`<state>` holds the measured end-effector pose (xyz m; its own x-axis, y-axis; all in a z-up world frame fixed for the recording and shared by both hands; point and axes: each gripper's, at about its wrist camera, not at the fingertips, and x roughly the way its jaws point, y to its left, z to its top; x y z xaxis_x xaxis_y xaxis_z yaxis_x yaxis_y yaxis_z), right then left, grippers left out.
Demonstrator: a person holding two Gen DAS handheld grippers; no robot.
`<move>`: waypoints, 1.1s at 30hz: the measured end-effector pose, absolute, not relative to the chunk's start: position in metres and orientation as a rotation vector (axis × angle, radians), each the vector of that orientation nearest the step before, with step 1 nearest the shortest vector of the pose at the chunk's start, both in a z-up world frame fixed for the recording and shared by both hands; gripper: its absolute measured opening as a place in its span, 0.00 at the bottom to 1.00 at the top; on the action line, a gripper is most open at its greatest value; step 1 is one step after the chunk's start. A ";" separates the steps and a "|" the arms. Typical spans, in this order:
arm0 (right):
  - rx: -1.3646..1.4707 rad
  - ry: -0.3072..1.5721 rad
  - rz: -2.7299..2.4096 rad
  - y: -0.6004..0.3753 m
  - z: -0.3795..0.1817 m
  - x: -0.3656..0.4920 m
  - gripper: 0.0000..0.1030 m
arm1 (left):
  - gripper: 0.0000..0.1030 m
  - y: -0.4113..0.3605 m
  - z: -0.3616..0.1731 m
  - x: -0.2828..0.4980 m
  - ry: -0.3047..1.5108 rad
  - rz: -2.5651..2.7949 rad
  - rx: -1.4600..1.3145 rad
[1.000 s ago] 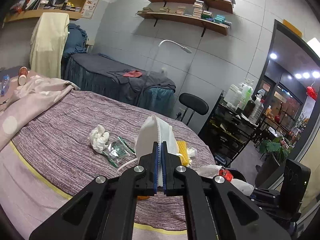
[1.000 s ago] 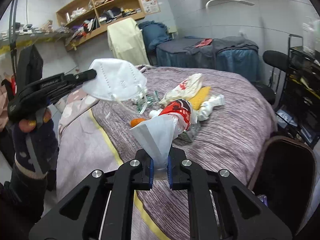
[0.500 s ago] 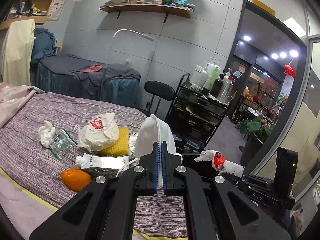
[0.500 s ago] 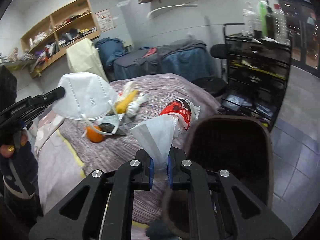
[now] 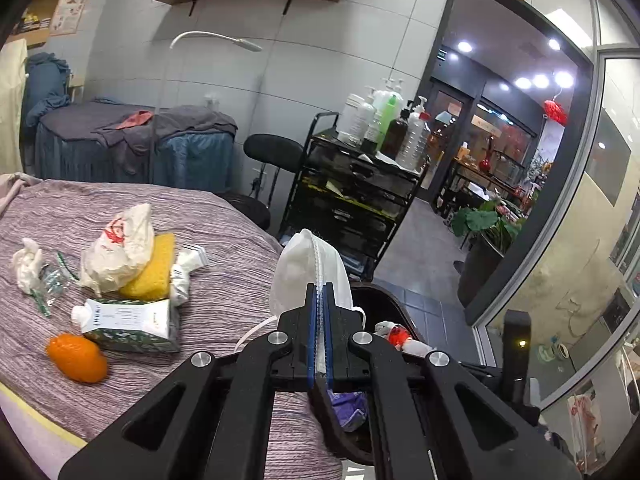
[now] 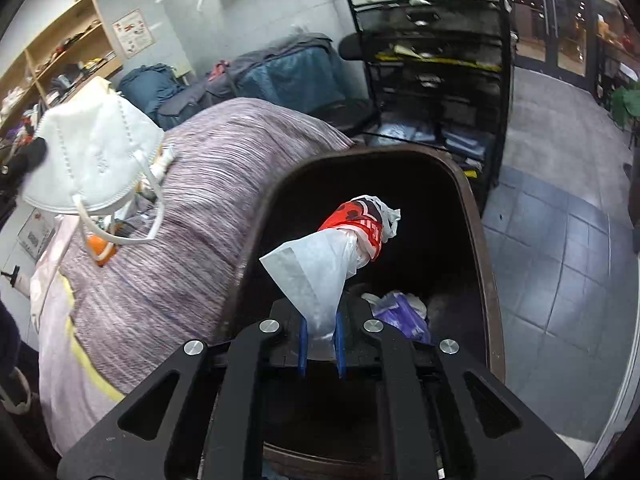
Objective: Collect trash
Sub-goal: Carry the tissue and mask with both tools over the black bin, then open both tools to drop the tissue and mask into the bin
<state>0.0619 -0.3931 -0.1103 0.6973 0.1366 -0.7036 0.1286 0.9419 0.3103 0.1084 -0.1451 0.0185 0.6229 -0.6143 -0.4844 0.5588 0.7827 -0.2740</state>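
Pinching plastic bag (image 6: 324,272) over bin (image 6: 480,216), right hand-held gripper (image 6: 320,344); left hand-held gripper (image 5: 319,332) clamps mask (image 5: 304,272), seemingly beside bin

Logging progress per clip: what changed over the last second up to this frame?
Both tools swung from the bed toward the bin. The right tool, pinching the plastic bag, now holds it over the bin's opening. The left tool followed with the mask, nearing the rim. Neither let go; the trash on the bed stayed put.
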 end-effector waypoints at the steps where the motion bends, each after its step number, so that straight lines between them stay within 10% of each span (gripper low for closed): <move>1: 0.340 0.821 -0.005 -0.393 -0.115 0.063 0.13 | 0.03 -0.150 0.018 0.108 0.597 -0.682 -0.093; 2: 0.333 0.839 -0.013 -0.392 -0.120 0.065 0.17 | 0.03 -0.155 0.017 0.108 0.602 -0.692 -0.088; 4: 0.347 0.844 -0.036 -0.393 -0.127 0.064 0.58 | 0.03 -0.163 0.014 0.108 0.611 -0.707 -0.079; 6: 0.360 0.827 -0.061 -0.396 -0.129 0.060 0.70 | 0.03 -0.171 0.011 0.108 0.619 -0.719 -0.067; 33: 0.428 0.564 -0.349 -0.458 -0.082 0.000 0.72 | 0.03 -0.278 -0.037 0.117 0.765 -0.836 0.082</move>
<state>-0.0003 -0.4580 -0.0819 0.7913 -0.1997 -0.5779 0.4288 0.8550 0.2916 0.1169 -0.2777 -0.0372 0.4244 -0.6391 -0.6414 0.6954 0.6838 -0.2212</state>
